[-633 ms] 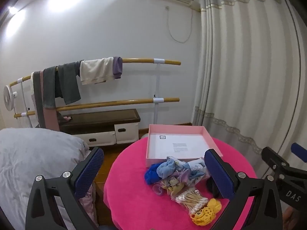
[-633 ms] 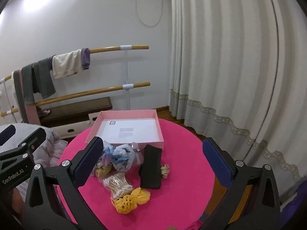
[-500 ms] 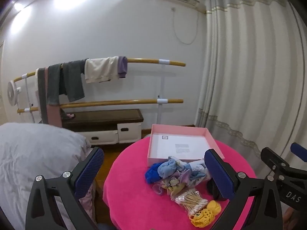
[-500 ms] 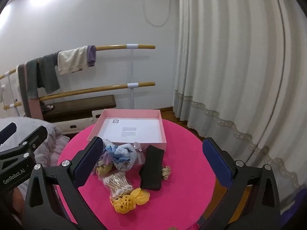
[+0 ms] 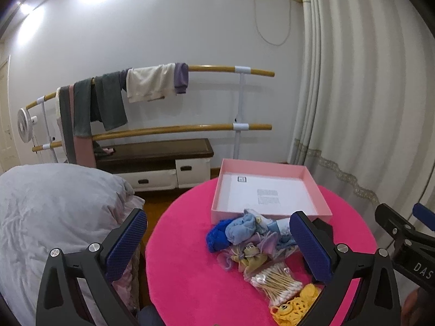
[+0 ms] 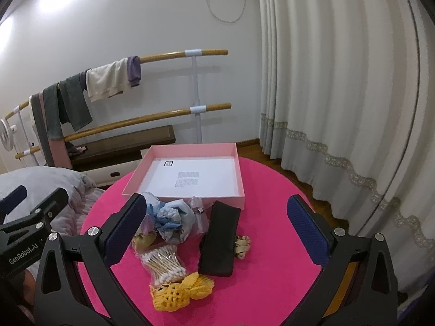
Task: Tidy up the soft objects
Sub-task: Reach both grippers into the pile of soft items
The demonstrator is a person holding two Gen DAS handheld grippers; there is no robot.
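Hovering above the round table (image 6: pixel 272 217), both grippers, left (image 5: pixel 217 244) and right (image 6: pixel 217 229), hold jaws spread, empty. Soft items (image 6: pixel 174 217) lie heaped just near the pink box (image 6: pixel 239 168); take 1 piece per pinch, starting with the black pouch (image 6: pixel 218 237).

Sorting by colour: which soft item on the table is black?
The flat black headband, lying alone right of the pastel pile. The crochet piece is yellow, the small scrunchie beside it beige.
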